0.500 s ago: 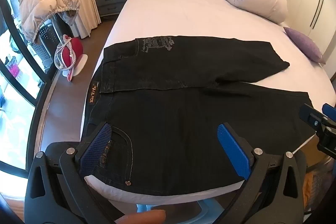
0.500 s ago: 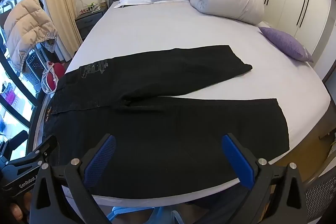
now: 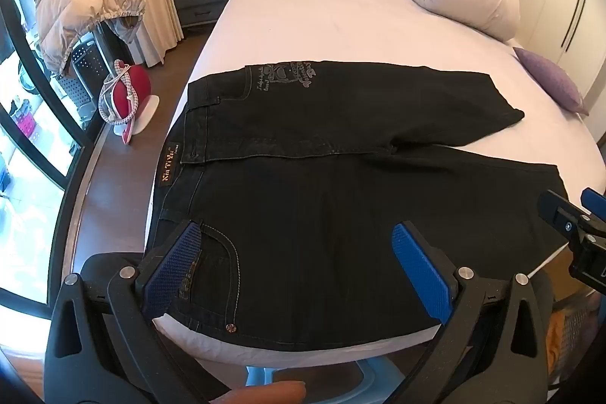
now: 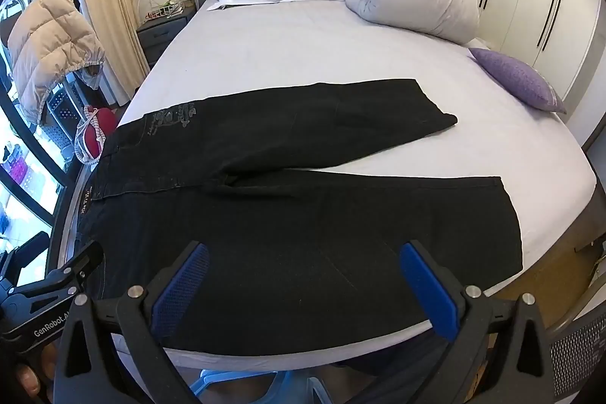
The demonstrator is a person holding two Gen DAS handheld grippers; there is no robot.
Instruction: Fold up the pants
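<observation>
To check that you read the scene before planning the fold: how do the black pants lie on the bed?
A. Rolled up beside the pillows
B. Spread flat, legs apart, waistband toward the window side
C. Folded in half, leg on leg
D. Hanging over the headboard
B: the black pants lie flat on the bed, two legs splayed apart, waistband at the window-side edge.

A tan waistband patch (image 3: 170, 167) on the black pants (image 3: 341, 207) read roughly "Xin Ti Yu". Pale printed lettering (image 3: 288, 76) near the pocket was illegible. The left gripper (image 4: 49, 294) body bore "GenRobot.AI", partly cut off.
</observation>
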